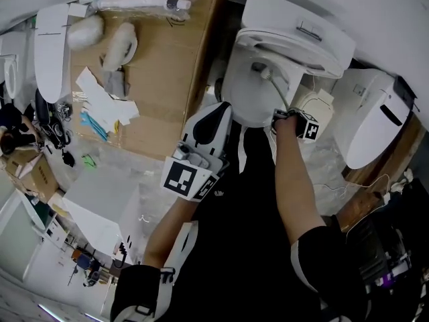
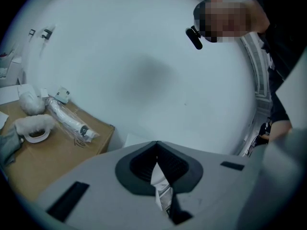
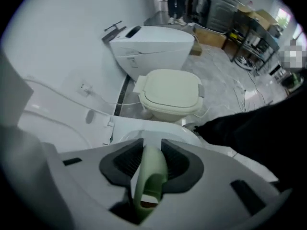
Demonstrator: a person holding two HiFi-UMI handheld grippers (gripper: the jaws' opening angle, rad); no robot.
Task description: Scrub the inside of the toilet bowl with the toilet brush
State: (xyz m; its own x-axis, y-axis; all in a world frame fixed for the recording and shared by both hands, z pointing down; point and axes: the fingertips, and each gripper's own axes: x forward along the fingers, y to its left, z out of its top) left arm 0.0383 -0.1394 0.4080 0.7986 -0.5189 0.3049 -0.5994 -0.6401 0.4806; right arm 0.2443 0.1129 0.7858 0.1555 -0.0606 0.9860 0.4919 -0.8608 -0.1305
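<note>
Scrubbing step. Right tongs (image 3: pixel 152 150) clamp the pale-green plastic toilet brush (image 1: pixel 275 86) inside the white ceramic toilet bowl (image 1: pixel 231 89) at 1 o'clock. Left tongs (image 2: pixel 157 153) pinch a white slip (image 2: pixel 161 182). The next move likely calls for circular strokes.

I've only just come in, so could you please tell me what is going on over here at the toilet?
A person stands over the toilet bowl with a gripper in each hand. The right gripper is clamped on the pale green handle of the toilet brush, whose head is down in the bowl. The left gripper is held off to the side, shut on a thin white slip.
</note>
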